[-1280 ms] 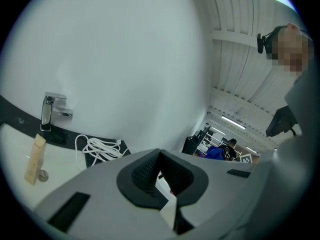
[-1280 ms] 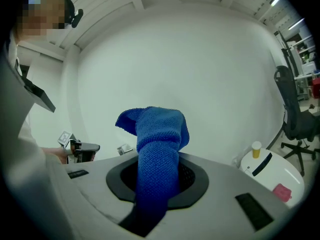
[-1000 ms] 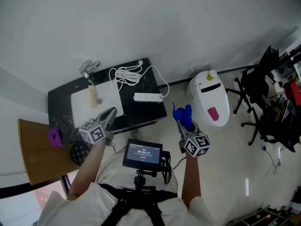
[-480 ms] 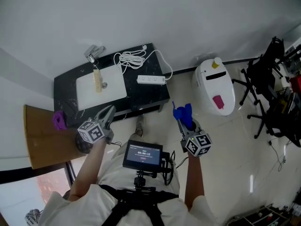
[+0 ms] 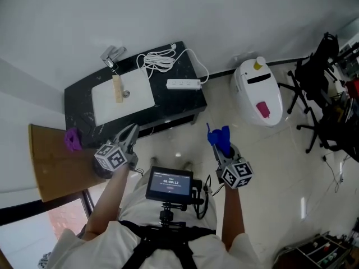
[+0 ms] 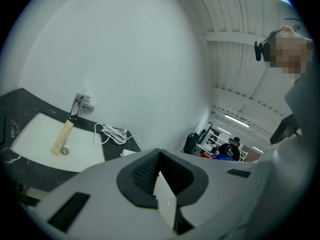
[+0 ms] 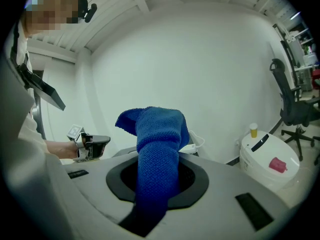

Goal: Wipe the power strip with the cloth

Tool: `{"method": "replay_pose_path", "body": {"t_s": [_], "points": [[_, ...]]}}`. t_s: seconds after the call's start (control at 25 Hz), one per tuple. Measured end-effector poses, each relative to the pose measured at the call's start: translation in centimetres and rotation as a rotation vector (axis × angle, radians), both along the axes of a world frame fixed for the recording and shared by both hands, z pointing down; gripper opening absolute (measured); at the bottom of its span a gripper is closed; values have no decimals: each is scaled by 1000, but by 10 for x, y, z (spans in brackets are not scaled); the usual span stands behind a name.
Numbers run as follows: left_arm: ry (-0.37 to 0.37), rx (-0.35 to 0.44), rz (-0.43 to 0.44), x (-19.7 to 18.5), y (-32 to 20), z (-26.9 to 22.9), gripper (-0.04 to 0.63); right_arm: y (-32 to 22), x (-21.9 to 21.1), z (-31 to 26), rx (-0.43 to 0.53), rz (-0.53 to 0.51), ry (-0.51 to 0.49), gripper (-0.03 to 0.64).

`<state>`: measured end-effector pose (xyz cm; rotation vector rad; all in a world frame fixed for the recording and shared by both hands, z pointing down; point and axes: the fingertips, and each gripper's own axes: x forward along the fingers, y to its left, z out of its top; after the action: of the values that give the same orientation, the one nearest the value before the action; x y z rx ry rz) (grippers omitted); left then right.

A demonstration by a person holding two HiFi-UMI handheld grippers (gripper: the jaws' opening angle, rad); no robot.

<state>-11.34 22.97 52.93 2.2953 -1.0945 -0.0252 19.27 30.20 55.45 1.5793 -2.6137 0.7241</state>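
The power strip (image 5: pixel 183 84) lies flat near the right edge of the black counter (image 5: pixel 78 102), roughly midway between its back and front edges, with its long side along the counter's length. Its white cord (image 5: pixel 159 60) loops back to a loose coil by the back edge. To the left of the strip, a white sink basin (image 5: pixel 134 97) is set into the counter, with a faucet (image 5: pixel 113 55) at its back left corner and a tan bar (image 5: pixel 118 88) lying in it.

The right gripper (image 5: pixel 220 148) pinches the blue cloth (image 5: pixel 218 137) between its jaws. The cloth's bunched end sticks up past the jaw tips. This gripper hangs over the floor, out past the counter's front right corner and well apart from the strip.

The left gripper (image 5: pixel 132 132) has its jaws pressed together with nothing between them. It hovers just off the counter's front edge, below the basin.

A white appliance (image 5: pixel 259 94) stands on the floor to the right of the counter.
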Motion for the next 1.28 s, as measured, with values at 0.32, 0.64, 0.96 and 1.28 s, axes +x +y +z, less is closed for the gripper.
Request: {"method": "replay_pose_path", "body": {"t_s": [0.32,0.64,0.96,1.28], "points": [[42,14,120,-44,-10,-8,3,-6,-62,-16,2,98,35,84],[103,-34,189,-99,-18,1,3,-19,-147,-18,-13,110,50,84],[82,-27,222,-120,-35,6,3,-17,-191,-10,-33,90,53,84],[54,-23,225,-115,-35,11,3,-11,-183,1,-45,107,14,84]]}}
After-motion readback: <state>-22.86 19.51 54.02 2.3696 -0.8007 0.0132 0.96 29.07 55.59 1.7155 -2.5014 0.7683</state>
